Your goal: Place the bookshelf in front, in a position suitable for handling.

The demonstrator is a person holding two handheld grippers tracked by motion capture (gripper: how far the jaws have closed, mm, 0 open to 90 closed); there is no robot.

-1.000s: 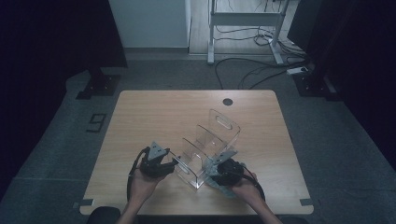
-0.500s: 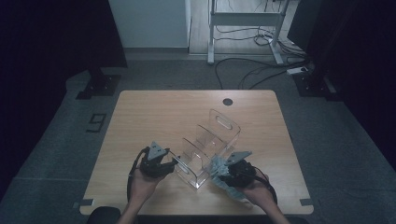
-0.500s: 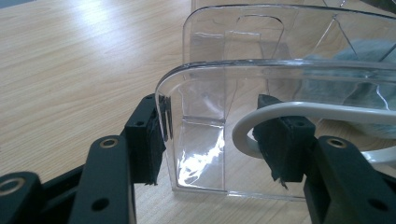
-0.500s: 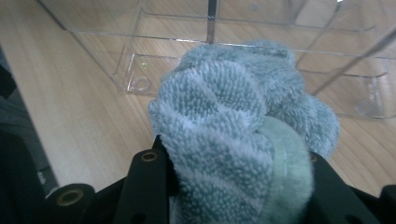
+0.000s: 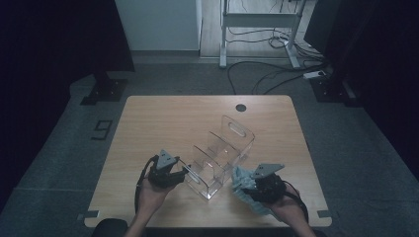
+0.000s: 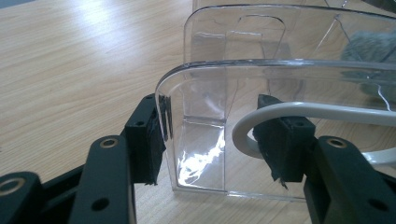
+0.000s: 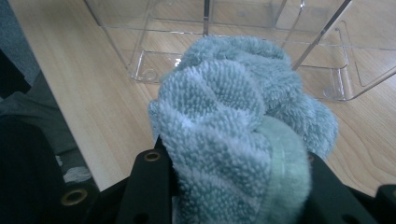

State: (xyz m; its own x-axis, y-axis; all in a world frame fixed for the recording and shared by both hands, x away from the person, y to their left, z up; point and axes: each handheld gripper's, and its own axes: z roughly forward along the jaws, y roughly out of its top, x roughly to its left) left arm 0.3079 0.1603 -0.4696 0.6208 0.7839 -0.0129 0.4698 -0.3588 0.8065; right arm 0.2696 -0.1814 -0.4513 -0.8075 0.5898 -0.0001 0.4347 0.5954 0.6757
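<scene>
Wooden table (image 5: 163, 118) in a dark room, clear acrylic organizer (image 5: 217, 158) sitting mid-table.

Left gripper (image 5: 179, 174) has its jaws clamped on the organizer's near end wall and hasn't budged. Right gripper (image 5: 243, 186) has a fluffy blue-grey towel (image 7: 233, 121) bunched between its jaws, which have just been closing on it. Compared to a second ago, it's pulled back off the organizer's corner toward the table's front right, taking the towel with it.

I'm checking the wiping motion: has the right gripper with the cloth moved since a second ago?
Yes. The right gripper, shut on the blue cloth, has drawn back from the clear organizer toward the table's near right edge.
</scene>
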